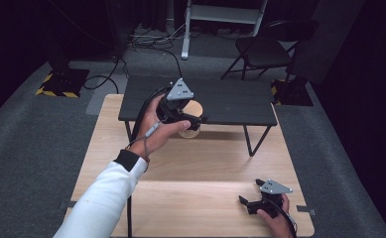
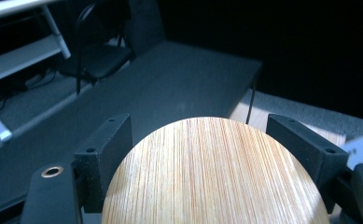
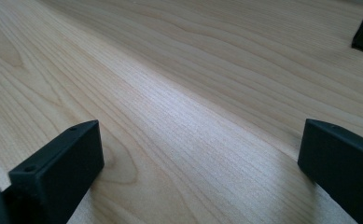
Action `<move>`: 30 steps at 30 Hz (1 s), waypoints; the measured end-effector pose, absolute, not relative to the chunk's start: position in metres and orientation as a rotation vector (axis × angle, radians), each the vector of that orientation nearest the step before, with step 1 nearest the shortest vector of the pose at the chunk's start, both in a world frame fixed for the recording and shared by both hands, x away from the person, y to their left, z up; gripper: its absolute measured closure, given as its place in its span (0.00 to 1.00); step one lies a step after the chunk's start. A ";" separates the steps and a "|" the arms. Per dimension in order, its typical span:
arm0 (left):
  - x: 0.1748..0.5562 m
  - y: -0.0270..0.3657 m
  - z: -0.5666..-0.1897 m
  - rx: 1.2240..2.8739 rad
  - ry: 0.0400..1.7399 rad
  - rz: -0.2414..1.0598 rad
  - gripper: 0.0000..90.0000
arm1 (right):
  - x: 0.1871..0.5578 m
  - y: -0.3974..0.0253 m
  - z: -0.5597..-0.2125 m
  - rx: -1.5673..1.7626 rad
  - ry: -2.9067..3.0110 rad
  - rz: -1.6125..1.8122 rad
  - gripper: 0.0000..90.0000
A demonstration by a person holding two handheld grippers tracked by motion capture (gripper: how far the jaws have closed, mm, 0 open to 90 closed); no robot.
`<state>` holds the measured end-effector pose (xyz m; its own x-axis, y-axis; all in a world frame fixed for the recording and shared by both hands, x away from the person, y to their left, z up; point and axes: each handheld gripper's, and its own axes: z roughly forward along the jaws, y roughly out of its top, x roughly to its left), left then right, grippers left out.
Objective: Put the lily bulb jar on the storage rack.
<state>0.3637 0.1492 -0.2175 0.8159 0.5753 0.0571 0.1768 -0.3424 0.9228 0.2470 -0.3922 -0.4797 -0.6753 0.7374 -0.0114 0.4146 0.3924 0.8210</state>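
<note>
The round wooden disc, pale with fine straight grain, sits between the jaws of the left claw, which is closed on its two opposite edges and holds it up by the near edge of the low black bench, above the light wood desk. In the left gripper view the disc fills the gap between the two black jaws, its flat face turned up toward the camera, with the dark bench top stretching away behind it. The left hand grips the tool from below, a white sleeve running back to the bottom edge. Farther right, near the desk's front right corner, the right hand rests the right claw low on the desk. Its jaws stand wide apart with nothing between them; the right gripper view shows bare wood grain between the two black jaws.
</note>
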 end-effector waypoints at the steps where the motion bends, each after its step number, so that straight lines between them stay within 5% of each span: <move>1: 0.368 0.146 -0.214 1.913 0.561 0.453 0.27 | 0.247 -0.392 -0.480 0.996 2.281 1.186 0.00; 30: 0.449 0.068 -0.240 1.907 0.569 0.488 0.27 | 0.247 -0.393 -0.480 0.986 2.286 1.189 0.00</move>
